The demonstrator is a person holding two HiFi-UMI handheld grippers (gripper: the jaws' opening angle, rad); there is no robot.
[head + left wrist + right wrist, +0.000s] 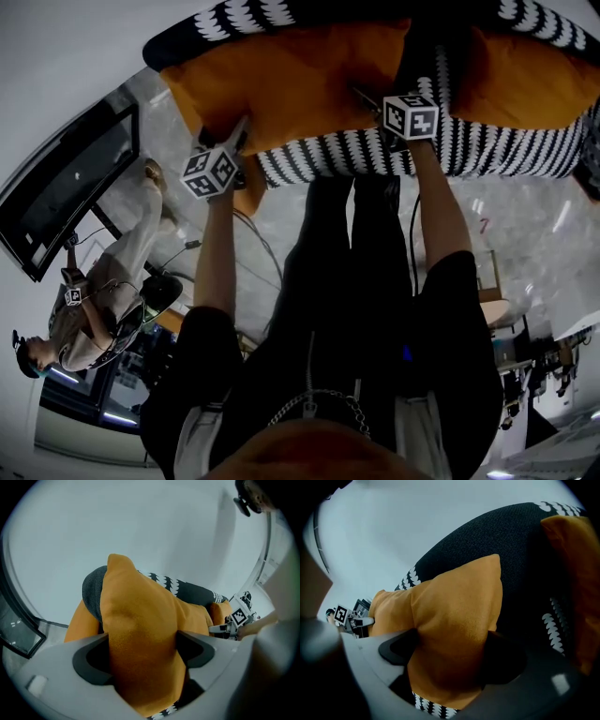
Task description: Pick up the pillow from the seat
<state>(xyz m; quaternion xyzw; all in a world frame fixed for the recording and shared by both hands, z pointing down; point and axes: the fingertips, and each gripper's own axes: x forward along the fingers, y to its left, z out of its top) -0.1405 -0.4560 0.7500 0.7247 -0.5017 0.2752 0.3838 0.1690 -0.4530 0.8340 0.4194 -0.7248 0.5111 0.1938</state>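
Not much of the orange pillow (295, 84) could be seen whole, tbh; its far edge was lost against the dark upholstery, and its near edge was covered by both tools in the head view. It was found on the left part of the black-and-white patterned seat (487, 150); whether it was already raised off the fabric couldn't be told. The left gripper (143, 663) was clamped on the pillow's left end, the fabric bunched up between both pads; the pad faces themselves were buried in the fold. Same story for the right gripper (450, 653): its jaws were pinched on the pillow's right end, with a strip of seat pattern showing just under the fold. In the head view the fingertips of both were hardly made out, only the marker cubes. An orange scrap just under the left cube couldn't be identified for sure.

A second orange cushion (525, 80) was seen further right on the seat, cut off by the frame edge and separated from the pillow by a dark patterned band. A plain white wall (140, 522) was seen behind the seat. The pale veined floor (534, 225) in front of the seat's edge was left open; a dark screen (66, 187) and a bystander (103, 300) were spotted off to the left, well apart from the seat.
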